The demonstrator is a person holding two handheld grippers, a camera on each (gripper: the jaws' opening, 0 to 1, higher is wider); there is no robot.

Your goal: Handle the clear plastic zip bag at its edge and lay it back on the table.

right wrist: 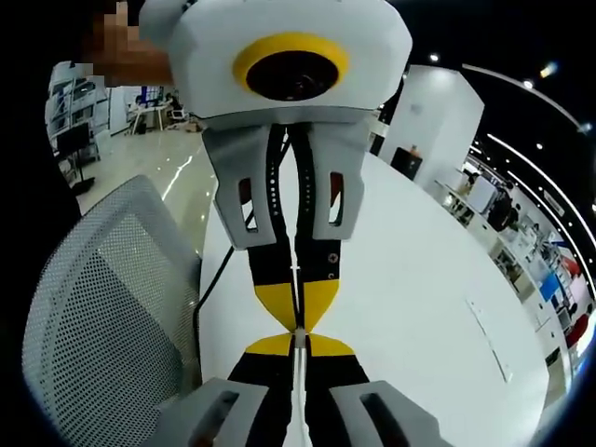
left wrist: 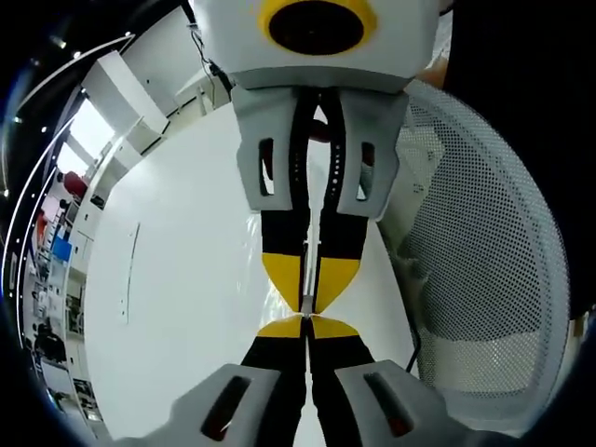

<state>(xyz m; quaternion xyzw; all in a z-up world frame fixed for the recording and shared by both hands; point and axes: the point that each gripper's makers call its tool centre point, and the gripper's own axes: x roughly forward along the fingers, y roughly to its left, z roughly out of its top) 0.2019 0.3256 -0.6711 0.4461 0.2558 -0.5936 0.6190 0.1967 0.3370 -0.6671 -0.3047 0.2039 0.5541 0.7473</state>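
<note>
Left hand-held gripper (left wrist: pixel 306 328) rises from six o'clock in the left gripper view, its yellow-tipped jaws pressed together on a thin clear film; the right hand-held gripper (left wrist: pixel 310 296) descends from twelve o'clock and meets it tip to tip. In the right gripper view the arrangement is mirrored: the right hand-held gripper (right wrist: pixel 298 343) comes up from six o'clock, closed on the same thin edge, and the left hand-held gripper (right wrist: pixel 296 317) faces it from twelve o'clock. Between the closed jaws runs the clear plastic zip bag (left wrist: pixel 276 279), visible chiefly as faint glints and creases at about ten o'clock of the tips in the left gripper view, and as a pale strip (right wrist: pixel 299 391) between the lower jaws in the right gripper view. Both grippers appear to pinch one edge at nearly the same spot, probably so the limp film hangs straight and can be lowered flat. The bag is held above the white desk (left wrist: pixel 177 307), and whether its lower part touches the surface cannot be told.

A grey mesh office chair (left wrist: pixel 484 279) stands just beside the desk edge, at three o'clock in the left gripper view and at eight o'clock (right wrist: pixel 102 307) in the right. A dark cable (right wrist: pixel 212 279) runs along the desk edge near the chair. Nothing lies on the desk beneath the bag, so the lay-down path seems unobstructed.
</note>
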